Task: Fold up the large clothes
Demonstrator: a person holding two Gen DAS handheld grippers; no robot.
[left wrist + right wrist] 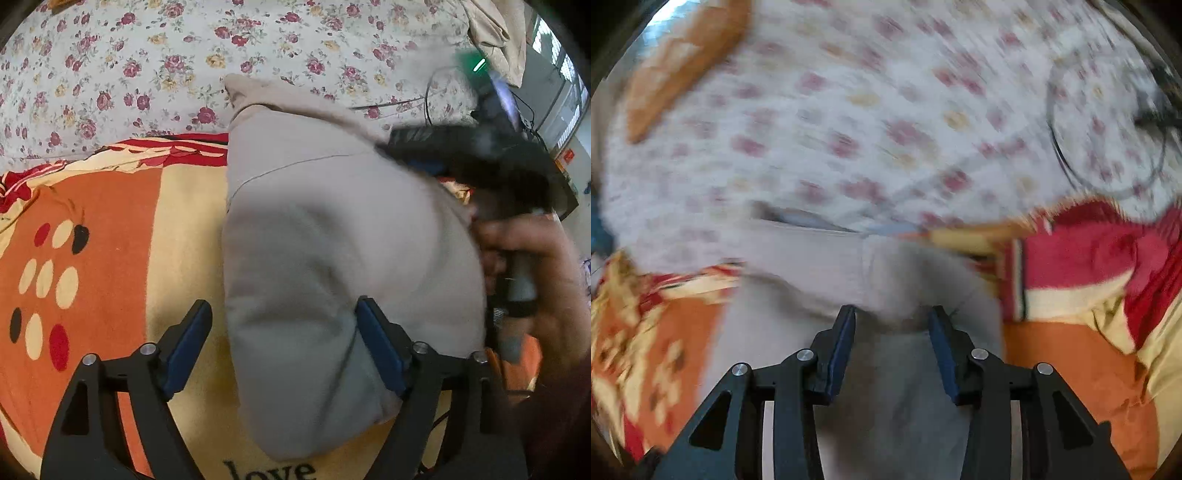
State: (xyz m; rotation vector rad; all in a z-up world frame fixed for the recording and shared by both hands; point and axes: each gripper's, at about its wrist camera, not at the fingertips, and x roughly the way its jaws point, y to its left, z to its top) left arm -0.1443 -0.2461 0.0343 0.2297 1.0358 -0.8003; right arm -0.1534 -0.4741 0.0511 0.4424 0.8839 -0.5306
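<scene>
Blanket [110,206] first at far left in our left wrist view, orange and cream with dots, spread on the bed. We see the left tongs [282,345] released, jaws spread wide: the left pad sits over blanket, the right pad over the grey garment [332,240], whose folded left edge runs between them, not pinched. Garment lies folded in a thick pile, mid-frame, reaching up onto the floral sheet [147,66]. Right of it, blurred, the right tongs' black body, held by a hand [532,266]. In our right wrist view, heavily blurred, the right tongs [892,314] stand part open over the garment; no fabric clamped that we can tell. Black cable [1067,162] loops on the sheet, upper right. Window at far right, left view.
</scene>
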